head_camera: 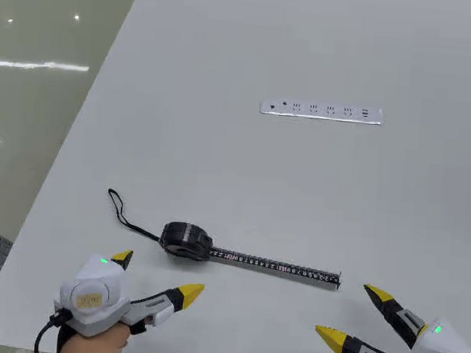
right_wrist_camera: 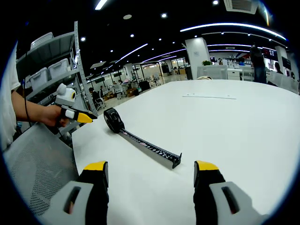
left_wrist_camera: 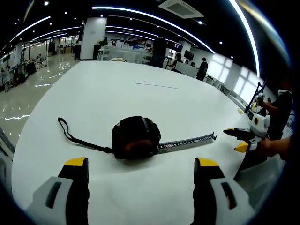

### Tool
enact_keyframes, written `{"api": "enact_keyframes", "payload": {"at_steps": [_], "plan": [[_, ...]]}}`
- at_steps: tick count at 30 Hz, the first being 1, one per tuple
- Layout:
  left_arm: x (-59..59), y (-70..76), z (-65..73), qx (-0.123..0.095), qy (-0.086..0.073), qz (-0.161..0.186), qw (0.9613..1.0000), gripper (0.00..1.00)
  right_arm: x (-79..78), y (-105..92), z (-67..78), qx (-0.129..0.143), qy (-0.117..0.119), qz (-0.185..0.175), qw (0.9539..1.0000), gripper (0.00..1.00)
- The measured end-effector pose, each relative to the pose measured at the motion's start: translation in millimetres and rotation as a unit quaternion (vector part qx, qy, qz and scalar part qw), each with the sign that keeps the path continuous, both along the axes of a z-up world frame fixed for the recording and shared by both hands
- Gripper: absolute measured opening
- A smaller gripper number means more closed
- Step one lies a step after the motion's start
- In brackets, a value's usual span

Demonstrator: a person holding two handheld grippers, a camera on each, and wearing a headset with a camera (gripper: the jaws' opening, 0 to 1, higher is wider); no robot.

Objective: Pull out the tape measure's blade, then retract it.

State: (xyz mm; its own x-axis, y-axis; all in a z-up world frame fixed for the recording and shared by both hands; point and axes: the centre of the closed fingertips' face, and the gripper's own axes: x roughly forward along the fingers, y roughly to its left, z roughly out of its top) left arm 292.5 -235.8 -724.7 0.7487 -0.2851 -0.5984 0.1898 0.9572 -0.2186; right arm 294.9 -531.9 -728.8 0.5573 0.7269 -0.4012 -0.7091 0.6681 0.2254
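Your left gripper (head_camera: 157, 274) is empty with jaws apart, and the tape measure (head_camera: 186, 240) sits just ahead of it on the white table (head_camera: 300, 173). It's black and round, wrist strap (head_camera: 120, 209) trailing left. The blade (head_camera: 274, 266) is already out, its long axis running right. The hook end (head_camera: 337, 279) lies near your right gripper (head_camera: 349, 313), which is also apart and empty. The lock is probably on, but it's too small to tell.

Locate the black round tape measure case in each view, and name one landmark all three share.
Head view: black round tape measure case lower left of centre, blade running right.
Left gripper view: case at centre, between and beyond the jaws.
Right gripper view: case left of centre, blade running toward the camera.
Shared landmark: the white power strip lying beyond it.
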Motion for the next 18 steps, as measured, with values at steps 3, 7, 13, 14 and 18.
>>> {"api": "enact_keyframes", "payload": {"at_steps": [3, 7, 13, 14, 18], "plan": [[4.2, -0.4, -2.5, -0.006, 0.003, 0.01, 0.9999, 0.92, 1.3, -0.5, 0.3, 0.001, -0.001, 0.0, 1.0, 0.75], [9.8, -1.1, 0.0, -0.005, 0.002, 0.022, 0.9997, 0.92, 1.4, -0.9, 0.8, 0.003, -0.001, 0.0, 1.0, 0.75], [16.1, -5.7, 1.0, -0.008, 0.001, 0.029, 0.9996, 0.92, 1.0, -2.4, -1.4, 0.005, 0.0, -0.002, 1.0, 0.75], [16.8, -6.5, 0.6, -0.008, 0.001, 0.029, 0.9995, 0.93, 1.1, -2.7, -1.2, 0.004, 0.0, -0.003, 1.0, 0.75], [19.8, -11.1, -3.5, -0.008, 0.006, 0.029, 0.9995, 0.93, 1.0, -3.5, -2.0, 0.003, 0.0, -0.003, 1.0, 0.75]]}}
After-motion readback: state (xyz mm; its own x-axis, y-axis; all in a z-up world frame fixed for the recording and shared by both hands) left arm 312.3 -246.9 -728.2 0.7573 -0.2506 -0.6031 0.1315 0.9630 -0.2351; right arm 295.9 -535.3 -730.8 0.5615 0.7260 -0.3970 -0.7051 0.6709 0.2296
